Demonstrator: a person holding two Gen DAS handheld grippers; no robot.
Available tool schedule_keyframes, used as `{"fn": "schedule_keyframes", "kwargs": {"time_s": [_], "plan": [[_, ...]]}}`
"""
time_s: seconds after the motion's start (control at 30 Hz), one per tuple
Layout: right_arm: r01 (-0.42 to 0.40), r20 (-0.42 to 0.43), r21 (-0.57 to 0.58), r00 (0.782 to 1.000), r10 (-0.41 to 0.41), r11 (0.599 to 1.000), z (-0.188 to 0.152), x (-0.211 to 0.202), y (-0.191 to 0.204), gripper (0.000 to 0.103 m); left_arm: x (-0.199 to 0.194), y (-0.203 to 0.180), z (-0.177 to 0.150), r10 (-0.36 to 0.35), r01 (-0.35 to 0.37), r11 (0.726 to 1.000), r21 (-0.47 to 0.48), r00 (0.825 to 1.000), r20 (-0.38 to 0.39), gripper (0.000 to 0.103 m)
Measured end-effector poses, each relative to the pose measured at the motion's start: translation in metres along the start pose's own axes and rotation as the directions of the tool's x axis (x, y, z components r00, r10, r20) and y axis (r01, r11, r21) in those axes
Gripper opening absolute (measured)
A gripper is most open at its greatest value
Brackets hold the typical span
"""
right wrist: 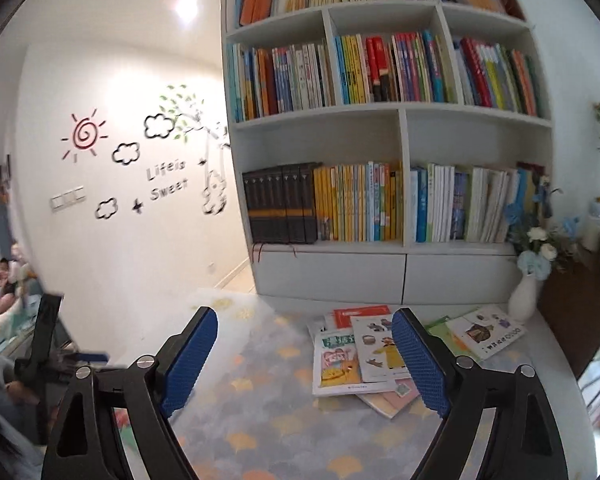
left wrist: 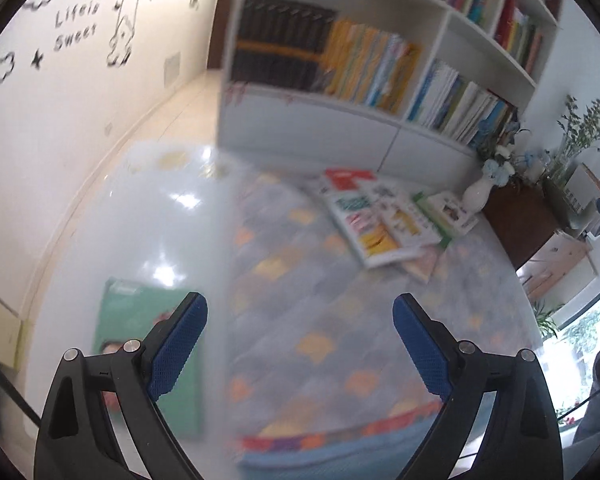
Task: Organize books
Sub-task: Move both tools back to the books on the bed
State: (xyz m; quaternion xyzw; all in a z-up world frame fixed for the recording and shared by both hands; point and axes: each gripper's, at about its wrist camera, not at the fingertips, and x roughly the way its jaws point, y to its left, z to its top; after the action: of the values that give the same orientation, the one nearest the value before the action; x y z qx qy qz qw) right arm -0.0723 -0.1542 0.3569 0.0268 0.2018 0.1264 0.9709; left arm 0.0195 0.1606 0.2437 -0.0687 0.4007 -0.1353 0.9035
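A loose pile of children's picture books [left wrist: 384, 216] lies on the patterned rug [left wrist: 300, 320] in front of the white bookshelf [left wrist: 340, 108]. A green book [left wrist: 140, 344] lies apart on the glossy floor, just behind my left gripper's left finger. My left gripper [left wrist: 300, 352] is open and empty, held above the rug well short of the pile. In the right wrist view the pile [right wrist: 364, 352] sits below the bookshelf [right wrist: 400, 120]. My right gripper [right wrist: 304, 364] is open and empty, and its right finger overlaps the pile's right side. The left gripper [right wrist: 56, 356] shows blurred at far left.
A white vase with flowers [right wrist: 528, 280] stands on the floor right of the pile, next to a dark wooden cabinet [right wrist: 580, 308]. More books [right wrist: 480, 330] lie by the vase. The shelf compartments are packed with upright books. A decorated wall [right wrist: 120, 160] is at left.
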Motion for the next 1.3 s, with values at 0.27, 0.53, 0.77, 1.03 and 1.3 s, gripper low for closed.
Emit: {"fn": "schedule_keyframes", "kwargs": {"time_s": [0.27,0.53,0.77,1.03,1.3], "plan": [[0.049,0.081,0.044,0.995,-0.052,0.998,0.032,0.018,-0.105,0.094,0.048,-0.119,0.050,0.040,-0.050,0.985,0.166,0.997,0.063,0.094],[-0.015,0.020,0.312,1.000,0.009,0.950,0.004,0.060,-0.192,0.100,0.138,-0.136,0.055,0.141,-0.142,0.981,0.133,0.990,0.015,0.094],[0.100,-0.227,0.487,0.974,0.015,0.867,-0.079,0.158,-0.249,0.100,0.228,-0.146,0.050,0.023,-0.024,0.998,0.051,1.000,0.017,0.094],[0.080,-0.320,0.347,0.947,0.038,0.934,-0.152,0.291,-0.256,0.100,0.329,-0.155,0.051,-0.009,0.007,0.988,-0.155,1.000,-0.014,0.093],[0.030,-0.320,0.375,0.942,0.099,0.927,-0.186,0.348,-0.272,0.098,0.365,-0.166,0.043,-0.020,0.014,0.977,-0.212,1.000,-0.024,0.091]]}}
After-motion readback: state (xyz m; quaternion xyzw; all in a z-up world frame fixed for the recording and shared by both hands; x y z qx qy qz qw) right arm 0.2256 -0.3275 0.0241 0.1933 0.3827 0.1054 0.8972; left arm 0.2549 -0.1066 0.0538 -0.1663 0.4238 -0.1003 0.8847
